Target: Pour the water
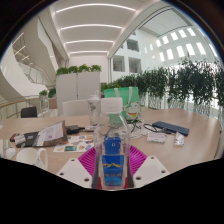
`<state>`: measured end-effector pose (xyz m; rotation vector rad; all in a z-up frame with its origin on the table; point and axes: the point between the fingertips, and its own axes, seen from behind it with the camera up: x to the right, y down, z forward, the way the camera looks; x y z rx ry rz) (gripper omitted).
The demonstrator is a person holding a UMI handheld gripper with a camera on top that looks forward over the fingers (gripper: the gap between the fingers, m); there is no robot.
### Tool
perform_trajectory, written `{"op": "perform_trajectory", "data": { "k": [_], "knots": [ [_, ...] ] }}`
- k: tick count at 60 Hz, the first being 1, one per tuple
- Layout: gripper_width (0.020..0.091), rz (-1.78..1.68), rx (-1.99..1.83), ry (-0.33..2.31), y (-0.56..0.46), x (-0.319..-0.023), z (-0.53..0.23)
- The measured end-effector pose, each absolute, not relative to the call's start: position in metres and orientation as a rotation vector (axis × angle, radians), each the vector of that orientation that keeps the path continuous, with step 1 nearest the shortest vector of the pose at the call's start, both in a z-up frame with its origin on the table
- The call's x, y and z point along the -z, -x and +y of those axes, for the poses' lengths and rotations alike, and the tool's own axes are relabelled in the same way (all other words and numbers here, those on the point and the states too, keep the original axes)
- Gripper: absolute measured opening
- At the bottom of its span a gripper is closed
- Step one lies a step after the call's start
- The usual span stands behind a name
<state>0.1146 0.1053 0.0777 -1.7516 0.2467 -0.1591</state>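
Note:
A clear plastic water bottle [112,150] with a blue label stands upright between my fingers, its cap [112,103] reaching up above them. My gripper [112,163] is shut on the bottle: both magenta pads [89,160] press against its sides. The bottle is lifted above the wooden table [185,150]. I see no cup or glass clearly; a white mug-like object [30,157] sits at the near left of the table.
Behind the bottle stands a pale green chair back [115,105]. A dark notebook [168,128] lies to the right, papers and a dark device [45,133] to the left. White planters with green plants [78,85] line the atrium beyond.

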Motion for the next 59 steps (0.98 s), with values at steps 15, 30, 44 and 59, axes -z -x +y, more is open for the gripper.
{"op": "perform_trajectory", "data": {
  "k": [15, 30, 44, 59],
  "knots": [
    [0.0524, 0.223, 0.149, 1.854, -0.124, -0.062, 0.105],
    [0.0822, 0.300, 0.149, 1.941, -0.089, -0.103, 0.033],
    [0.0831, 0.355, 0.130, 1.948, -0.027, -0.157, -0.062],
    [0.0831, 0.339, 0.176, 1.967, 0.053, -0.208, -0.154]
  ]
}}
